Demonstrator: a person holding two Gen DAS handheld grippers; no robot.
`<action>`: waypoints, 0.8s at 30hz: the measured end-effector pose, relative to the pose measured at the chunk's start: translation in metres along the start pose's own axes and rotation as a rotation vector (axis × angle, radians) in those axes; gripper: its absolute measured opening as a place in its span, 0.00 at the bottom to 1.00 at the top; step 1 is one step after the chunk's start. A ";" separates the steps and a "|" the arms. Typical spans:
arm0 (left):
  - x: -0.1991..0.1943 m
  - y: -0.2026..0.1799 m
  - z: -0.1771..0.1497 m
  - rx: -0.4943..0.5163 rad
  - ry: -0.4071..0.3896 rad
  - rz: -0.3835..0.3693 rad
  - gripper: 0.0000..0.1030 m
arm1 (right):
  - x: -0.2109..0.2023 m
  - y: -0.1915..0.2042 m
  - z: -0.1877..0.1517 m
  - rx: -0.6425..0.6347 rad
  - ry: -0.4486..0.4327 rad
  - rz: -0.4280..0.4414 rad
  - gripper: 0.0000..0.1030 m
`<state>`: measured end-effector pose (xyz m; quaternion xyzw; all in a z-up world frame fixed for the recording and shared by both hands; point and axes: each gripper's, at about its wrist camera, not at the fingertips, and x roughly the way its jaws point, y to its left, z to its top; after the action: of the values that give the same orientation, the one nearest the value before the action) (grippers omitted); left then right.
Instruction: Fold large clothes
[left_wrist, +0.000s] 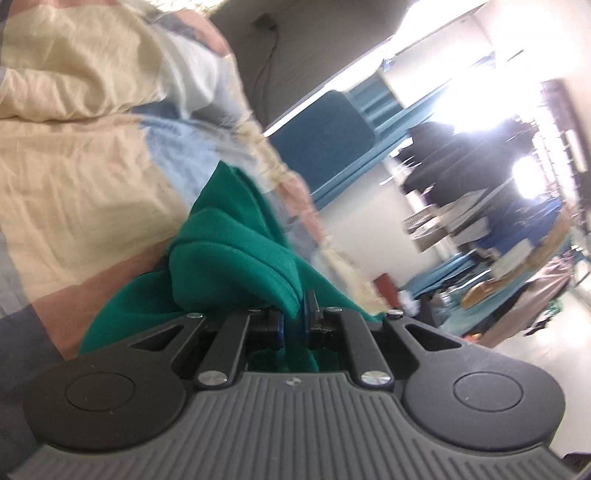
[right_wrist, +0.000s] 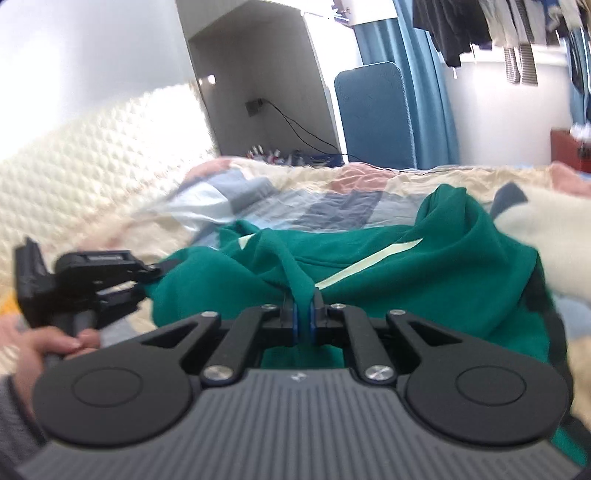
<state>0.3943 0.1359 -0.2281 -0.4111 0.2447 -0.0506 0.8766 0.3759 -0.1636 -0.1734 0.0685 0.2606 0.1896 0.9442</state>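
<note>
Both pairs of jaws are closed on folds of the green garment (right_wrist: 424, 273), which lies crumpled on the bed.

Your right gripper (right_wrist: 303, 317) pinches a thin ridge of cloth, and your left gripper (left_wrist: 293, 325) holds a thicker bunch near the bed's edge, probably so that you can lift and spread the garment before folding. Under it lies a patchwork quilt (right_wrist: 332, 192); blue curtains (right_wrist: 417, 74) and hanging clothes (right_wrist: 461, 33) stand behind.
</note>
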 end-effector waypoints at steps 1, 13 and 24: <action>0.006 0.003 -0.001 0.010 0.014 0.026 0.10 | 0.009 0.000 -0.003 -0.017 0.024 -0.019 0.08; 0.057 -0.001 -0.034 0.250 0.147 0.249 0.20 | 0.040 -0.024 -0.048 0.055 0.152 -0.089 0.14; -0.017 -0.050 -0.052 0.392 0.077 0.157 0.62 | -0.012 -0.005 -0.044 0.064 0.051 -0.131 0.42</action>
<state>0.3605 0.0715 -0.2121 -0.2102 0.2947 -0.0444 0.9311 0.3451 -0.1717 -0.2062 0.0767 0.2946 0.1209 0.9448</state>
